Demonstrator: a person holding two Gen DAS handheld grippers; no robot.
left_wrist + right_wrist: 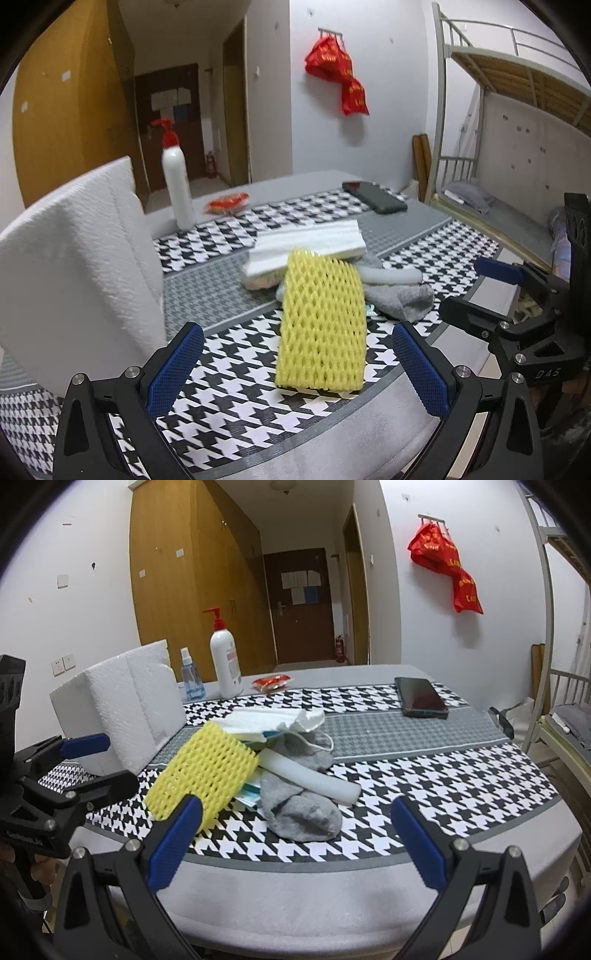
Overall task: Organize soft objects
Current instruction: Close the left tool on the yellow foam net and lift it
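1. the task looked barely begun: the soft things lay in one loose heap on the surface (461, 775), none sorted or set apart, so all of the organizing seemed left to do.
2. the left hand-held gripper (297, 363) hung wide open and empty over the near edge, its blue pads either side of the net's near end and clear of it.
3. the right hand-held gripper (295, 840) was also spread wide and held nothing. in its own view the sock lay at 12 o'clock just past its tips.
4. the yellow foam net (322, 323) lay flat at the centre of the left view, its far end riding up on the heap. it was a soft open mesh, likely to crush under a firm pinch.
5. a grey sock (301, 810) sat crumpled at about 4 o'clock from the net in the right view, limp and folded on itself.
6. a white foam tube (314, 779) lay slantwise across the sock, touching it.
7. white foam sheets (310, 240) were stacked at 12 o'clock from the net, with face masks (275, 720) bunched among them; how many i could not tell.
8. a big foam block (122, 709) stood at 10 o'clock, apart from the heap.
9. the pump bottle (224, 661) and phone (421, 698) stood well back, seemingly no part of the job.
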